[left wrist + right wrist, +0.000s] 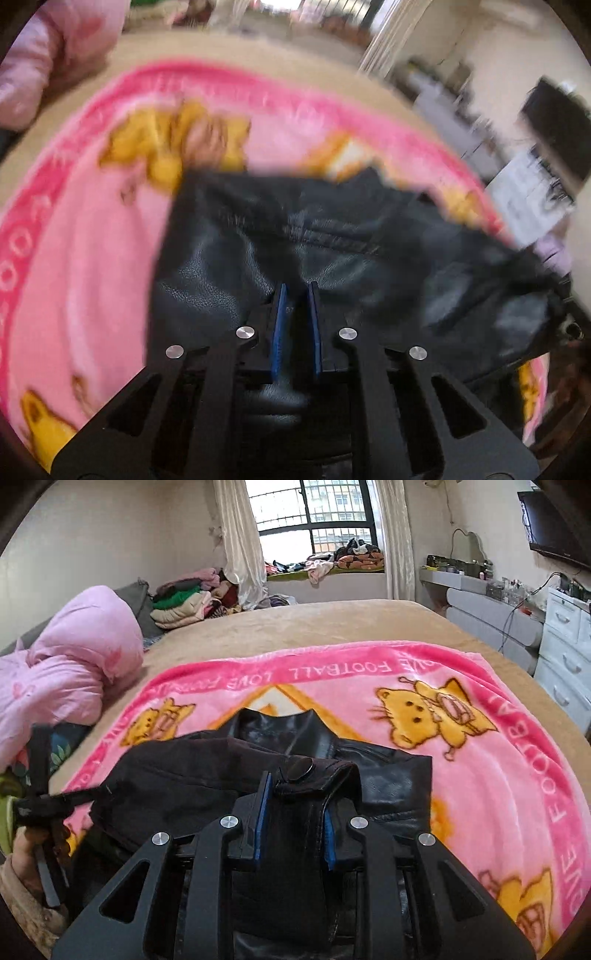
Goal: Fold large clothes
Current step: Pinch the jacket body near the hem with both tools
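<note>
Across the pink cartoon-cat fleece blanket [480, 760] lies the black leather jacket [384, 775]. Right gripper [295, 801] clamps its snap-buttoned tab; left gripper [297, 295], blurred, pinches a leather fold whose edges are hidden.

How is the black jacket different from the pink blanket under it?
The jacket is black, shiny and leathery; the blanket is pink, fuzzy and printed with yellow cartoon cats and words. The jacket is bunched and partly lifted, pinched by the right gripper; the blanket lies spread flat. The jacket covers less space than the blanket. Both are soft things on the bed.
</note>
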